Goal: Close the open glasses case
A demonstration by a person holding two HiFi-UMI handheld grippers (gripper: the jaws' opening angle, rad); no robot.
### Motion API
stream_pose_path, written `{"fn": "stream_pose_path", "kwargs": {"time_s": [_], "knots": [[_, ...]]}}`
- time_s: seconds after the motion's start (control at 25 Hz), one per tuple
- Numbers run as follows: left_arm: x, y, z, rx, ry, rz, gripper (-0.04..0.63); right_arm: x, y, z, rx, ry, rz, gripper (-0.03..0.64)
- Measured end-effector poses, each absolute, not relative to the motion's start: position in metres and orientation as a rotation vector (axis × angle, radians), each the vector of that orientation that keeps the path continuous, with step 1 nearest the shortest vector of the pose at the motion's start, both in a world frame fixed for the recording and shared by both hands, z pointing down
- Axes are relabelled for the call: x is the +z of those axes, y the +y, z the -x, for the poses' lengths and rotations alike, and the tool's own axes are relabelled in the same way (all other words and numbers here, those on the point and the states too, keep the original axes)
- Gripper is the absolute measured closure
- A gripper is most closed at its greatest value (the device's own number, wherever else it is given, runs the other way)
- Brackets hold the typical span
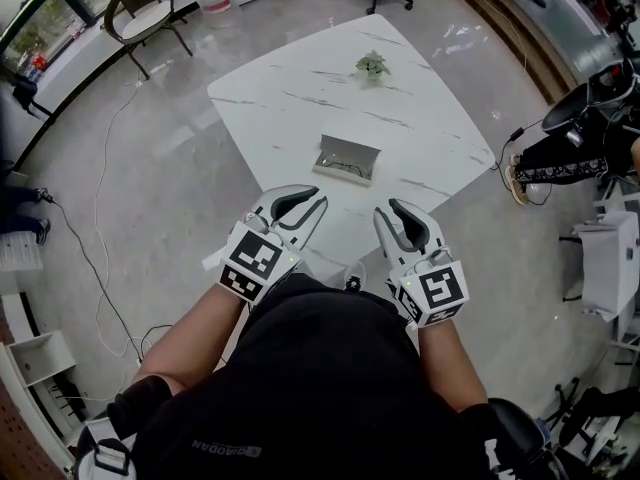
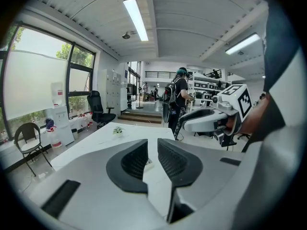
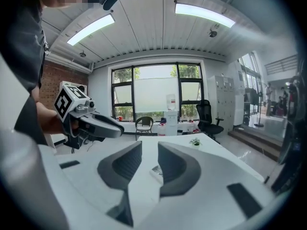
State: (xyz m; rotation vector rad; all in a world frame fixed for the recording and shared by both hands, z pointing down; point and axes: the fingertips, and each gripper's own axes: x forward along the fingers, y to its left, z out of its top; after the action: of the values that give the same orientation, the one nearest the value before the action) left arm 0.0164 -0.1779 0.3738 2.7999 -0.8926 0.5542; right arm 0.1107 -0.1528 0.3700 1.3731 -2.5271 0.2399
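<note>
The glasses case (image 1: 348, 158) sits open near the middle of the white tabletop (image 1: 300, 88). Something dark lies inside it, possibly the glasses, though it is too small to be sure. From up here the hinge side is hard to read. Past it, toward the far edge, stands a small potted plant (image 1: 373, 64), well apart and no obstacle.

Both tools are back at the near edge, close to the person's body and well short of the case. The left gripper (image 1: 303, 200) has its fingers (image 2: 134, 159) drawn to a narrow slit with nothing between them. The right gripper (image 3: 149, 145) is the same, a slim gap and empty. Through each slit the case shows ahead on the marble, so both are roughly lined up with it.

No contact yet, then, and the reach comes first. My read is that nothing needs grasping. One gripper should rest on the base wall so the case cannot skate on that smooth top. The other should get behind the lid and tip it over in an arc, with the nearly closed fingers acting as a paddle. Check that whatever is inside lies flat before pressing. Push down near the front edge until it seats, because a sideways shove would likely just slide the case.
</note>
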Motion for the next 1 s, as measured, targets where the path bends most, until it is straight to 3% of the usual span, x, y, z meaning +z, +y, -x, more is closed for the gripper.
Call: {"fn": "stream_pose_path", "kwargs": {"time_s": [1.0], "knots": [[0.418, -0.200, -0.007, 0.690, -0.948, -2.748, 0.526, 0.408, -0.165, -0.143, 0.288, -2.411, -1.432, 0.529]]}}
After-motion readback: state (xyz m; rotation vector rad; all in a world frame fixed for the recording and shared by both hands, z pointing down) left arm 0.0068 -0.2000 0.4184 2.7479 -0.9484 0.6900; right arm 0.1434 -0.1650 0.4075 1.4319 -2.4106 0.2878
